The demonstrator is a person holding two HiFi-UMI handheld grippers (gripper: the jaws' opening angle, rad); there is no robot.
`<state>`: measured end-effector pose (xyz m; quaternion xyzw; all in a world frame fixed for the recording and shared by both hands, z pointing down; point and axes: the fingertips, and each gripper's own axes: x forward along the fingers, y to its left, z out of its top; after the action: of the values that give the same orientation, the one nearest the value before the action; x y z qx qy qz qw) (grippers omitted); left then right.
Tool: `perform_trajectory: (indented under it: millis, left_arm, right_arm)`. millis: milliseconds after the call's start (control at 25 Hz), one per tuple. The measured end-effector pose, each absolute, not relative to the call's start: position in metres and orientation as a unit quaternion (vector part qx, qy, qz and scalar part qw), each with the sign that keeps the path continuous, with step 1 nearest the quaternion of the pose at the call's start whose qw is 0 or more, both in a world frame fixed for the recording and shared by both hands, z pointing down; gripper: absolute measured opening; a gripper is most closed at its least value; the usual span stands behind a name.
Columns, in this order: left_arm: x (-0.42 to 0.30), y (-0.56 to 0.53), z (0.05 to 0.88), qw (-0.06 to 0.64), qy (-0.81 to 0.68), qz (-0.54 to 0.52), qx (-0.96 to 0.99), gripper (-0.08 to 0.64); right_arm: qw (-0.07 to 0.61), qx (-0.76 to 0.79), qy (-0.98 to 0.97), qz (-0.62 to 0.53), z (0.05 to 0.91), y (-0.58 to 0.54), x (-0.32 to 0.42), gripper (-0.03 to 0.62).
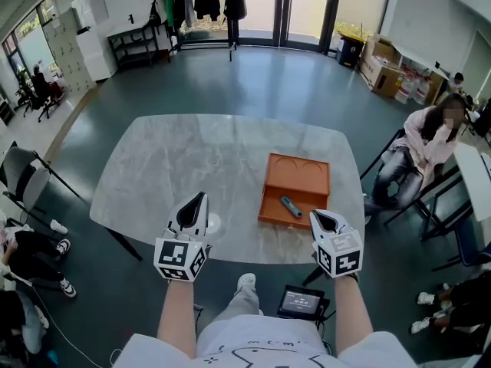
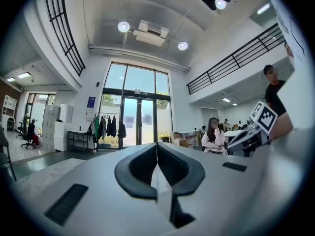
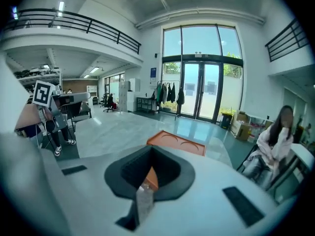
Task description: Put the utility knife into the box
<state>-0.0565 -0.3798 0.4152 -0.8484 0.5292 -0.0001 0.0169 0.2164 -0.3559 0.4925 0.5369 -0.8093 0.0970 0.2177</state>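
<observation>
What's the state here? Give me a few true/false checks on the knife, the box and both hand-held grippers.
1. The utility knife lies inside the orange box. True.
2. The right hand-held gripper grips the knife. False: its jaws are shut with nothing between them, and the knife lies loose in the box.
3. The left hand-held gripper has its jaws together and holds nothing. True.
4. The box stands on the floor. False: it sits on the marble table, toward the person's right.
5. The box is closed by a lid. False: it is open at the top, and the knife shows inside.
</observation>
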Motion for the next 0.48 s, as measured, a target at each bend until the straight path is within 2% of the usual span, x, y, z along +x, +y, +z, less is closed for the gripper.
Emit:
perform_trajectory:
  millis: [280, 480]
  left_arm:
    - [-0.050, -0.342, 0.402, 0.035, 0.529, 0.008, -0.848, 0.015]
    - [-0.045, -0.334, 0.388, 0.050, 0.519, 0.006, -0.853, 0.015]
  right_arm:
    - [0.139, 0.564, -0.813, 0.045, 0.447, -0.320, 0.220, 0.009]
    - [0.112, 0.558, -0.822, 0.003, 0.415, -0.307, 0.212, 0.009]
